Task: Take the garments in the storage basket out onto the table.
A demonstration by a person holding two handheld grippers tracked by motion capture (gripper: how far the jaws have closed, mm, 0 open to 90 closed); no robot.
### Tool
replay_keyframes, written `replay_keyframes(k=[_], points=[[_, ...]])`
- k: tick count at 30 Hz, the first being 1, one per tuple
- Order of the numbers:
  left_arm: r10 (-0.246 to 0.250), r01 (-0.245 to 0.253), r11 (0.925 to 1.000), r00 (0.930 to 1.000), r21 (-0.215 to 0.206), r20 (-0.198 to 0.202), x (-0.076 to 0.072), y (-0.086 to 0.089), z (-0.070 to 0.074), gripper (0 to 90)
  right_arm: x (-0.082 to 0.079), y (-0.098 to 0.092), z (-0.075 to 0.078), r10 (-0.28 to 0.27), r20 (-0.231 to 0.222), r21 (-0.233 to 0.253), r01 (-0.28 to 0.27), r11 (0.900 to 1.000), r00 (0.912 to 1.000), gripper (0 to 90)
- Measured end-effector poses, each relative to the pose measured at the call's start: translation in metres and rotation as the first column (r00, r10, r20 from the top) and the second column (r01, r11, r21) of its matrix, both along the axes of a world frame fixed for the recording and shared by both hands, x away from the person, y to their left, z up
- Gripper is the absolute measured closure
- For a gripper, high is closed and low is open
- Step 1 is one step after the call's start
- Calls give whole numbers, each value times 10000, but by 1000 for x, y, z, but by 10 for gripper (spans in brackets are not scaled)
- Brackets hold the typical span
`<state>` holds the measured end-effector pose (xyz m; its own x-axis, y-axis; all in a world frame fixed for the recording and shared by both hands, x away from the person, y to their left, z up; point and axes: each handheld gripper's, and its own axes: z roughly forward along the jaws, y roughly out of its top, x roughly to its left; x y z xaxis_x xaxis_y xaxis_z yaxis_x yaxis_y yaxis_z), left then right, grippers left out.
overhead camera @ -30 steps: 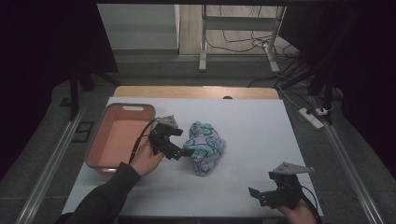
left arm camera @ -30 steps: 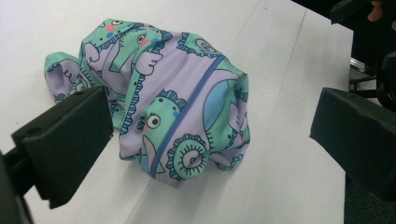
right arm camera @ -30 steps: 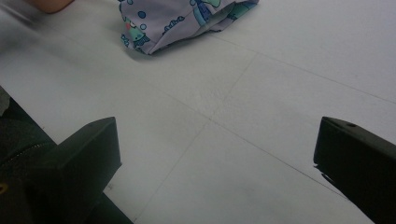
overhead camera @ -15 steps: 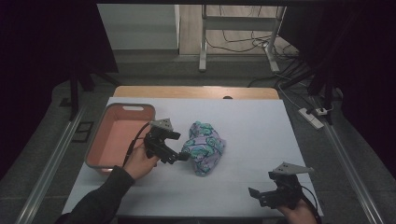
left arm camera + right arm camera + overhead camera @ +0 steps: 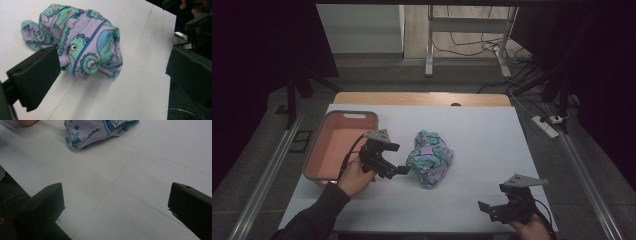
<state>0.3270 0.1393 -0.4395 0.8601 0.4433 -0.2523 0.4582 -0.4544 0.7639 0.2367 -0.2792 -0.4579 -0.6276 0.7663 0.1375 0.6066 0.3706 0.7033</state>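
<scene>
Both tongs are spread wide, nothing between their jaws: the left gripper (image 5: pixel 398 170) sits just beside the crumpled cloth (image 5: pixel 429 157), its tips aimed at the bundle's left flank, while the right gripper (image 5: pixel 486 206) waits well apart near the tabletop's (image 5: pixel 492 130) front right corner. That cloth lies about mid-table, right of the pink bin (image 5: pixel 339 145) on the left edge. Lilac fabric, teal seahorses, a blue stitched seam (image 5: pixel 86 47) running across the top. It looks soft, light and floppy, so it should drape and stretch rather than lift whole. I'd pinch a raised fold or the hem facing the left gripper, not the flat middle.
</scene>
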Motion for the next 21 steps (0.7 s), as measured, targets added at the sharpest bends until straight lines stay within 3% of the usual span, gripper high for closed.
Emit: replay_keyframes(k=[6, 11, 21], points=[[241, -245, 9994, 9996, 251, 168, -6, 7, 0, 0, 0, 0, 0, 6, 6, -3, -6, 10000, 10000, 8], [474, -474, 9989, 9988, 71, -107, -10, 14, -2, 0, 0, 0, 0, 5, 5, -31, -5, 10000, 10000, 8], [784, -785, 9969, 9969, 114, 38, -21, 29, 0, 0, 0, 1, 0, 3, -7, -37, -3, 10000, 10000, 8]])
